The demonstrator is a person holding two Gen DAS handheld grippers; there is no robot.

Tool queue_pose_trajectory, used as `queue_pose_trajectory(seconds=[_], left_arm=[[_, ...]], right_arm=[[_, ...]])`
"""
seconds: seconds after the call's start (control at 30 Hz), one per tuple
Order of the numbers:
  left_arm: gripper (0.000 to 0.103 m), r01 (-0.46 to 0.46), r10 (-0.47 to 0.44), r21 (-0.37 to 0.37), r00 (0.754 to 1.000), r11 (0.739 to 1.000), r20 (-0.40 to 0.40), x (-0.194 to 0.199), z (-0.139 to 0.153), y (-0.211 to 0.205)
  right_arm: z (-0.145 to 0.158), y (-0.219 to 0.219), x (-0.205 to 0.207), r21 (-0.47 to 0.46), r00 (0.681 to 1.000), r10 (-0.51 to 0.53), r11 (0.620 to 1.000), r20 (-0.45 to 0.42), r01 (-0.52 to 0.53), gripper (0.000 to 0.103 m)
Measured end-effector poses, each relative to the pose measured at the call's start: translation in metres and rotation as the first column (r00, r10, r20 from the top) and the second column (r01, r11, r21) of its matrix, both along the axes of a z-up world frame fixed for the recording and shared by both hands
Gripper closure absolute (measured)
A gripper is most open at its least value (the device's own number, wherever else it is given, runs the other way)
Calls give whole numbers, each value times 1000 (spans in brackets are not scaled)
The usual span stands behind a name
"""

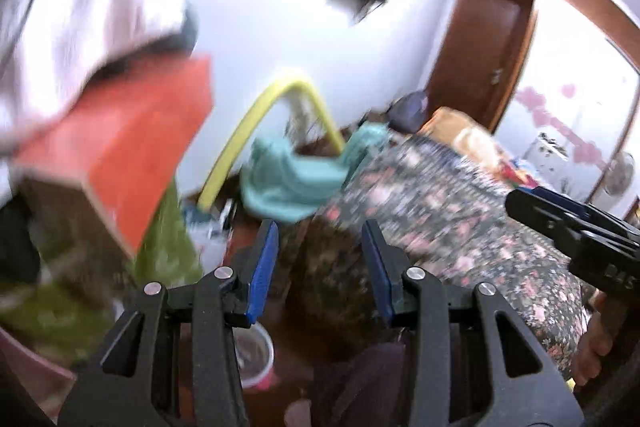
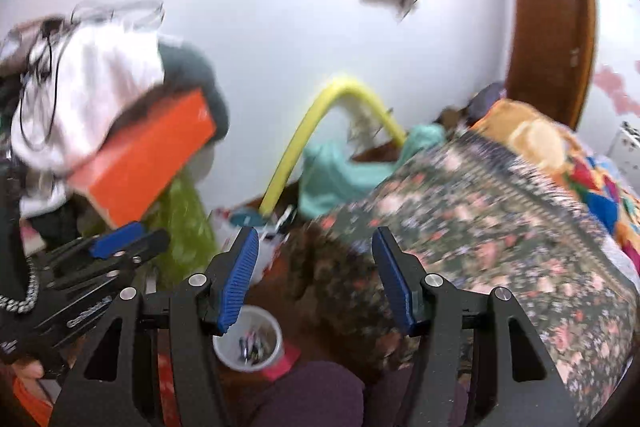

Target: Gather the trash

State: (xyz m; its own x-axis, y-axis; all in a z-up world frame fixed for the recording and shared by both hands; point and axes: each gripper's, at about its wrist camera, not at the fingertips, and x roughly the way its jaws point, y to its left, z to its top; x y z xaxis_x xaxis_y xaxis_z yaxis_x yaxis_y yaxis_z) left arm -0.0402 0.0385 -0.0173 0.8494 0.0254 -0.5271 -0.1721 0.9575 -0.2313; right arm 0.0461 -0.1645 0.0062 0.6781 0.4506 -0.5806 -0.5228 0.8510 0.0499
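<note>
Both views are blurred by motion. My left gripper (image 1: 320, 267) is open and empty, held above the floor beside the bed. My right gripper (image 2: 316, 275) is open and empty too; it also shows at the right edge of the left wrist view (image 1: 560, 219). The left gripper shows at the left of the right wrist view (image 2: 120, 247). A white cup (image 2: 248, 345) with small dark bits inside stands on the floor just below my right gripper; it shows in the left wrist view (image 1: 256, 353) too. No piece of trash is held.
A bed with a dark floral cover (image 2: 480, 247) fills the right. An orange box (image 2: 148, 163) under white cloth (image 2: 88, 87) juts out at the left. A yellow curved tube (image 2: 320, 131), a teal cloth (image 2: 340, 175) and a green cloth (image 2: 184, 227) lie behind. A brown door (image 2: 552, 27) is at the back right.
</note>
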Motion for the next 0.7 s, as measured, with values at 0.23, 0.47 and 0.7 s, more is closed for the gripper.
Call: queue_pose_trajectory(seconds=[0.23, 0.47, 0.7], left_arm=[[53, 78, -85, 76, 991, 994, 99, -23, 35, -23], [19, 85, -99, 138, 991, 987, 93, -32, 34, -32], [17, 93, -105, 150, 992, 984, 73, -38, 26, -35]], right_arm=[[24, -35, -28, 107, 989, -140, 985, 44, 134, 36], [23, -47, -46, 111, 963, -254, 963, 87, 244, 6], [22, -44, -51, 90, 961, -260, 964, 97, 252, 5]])
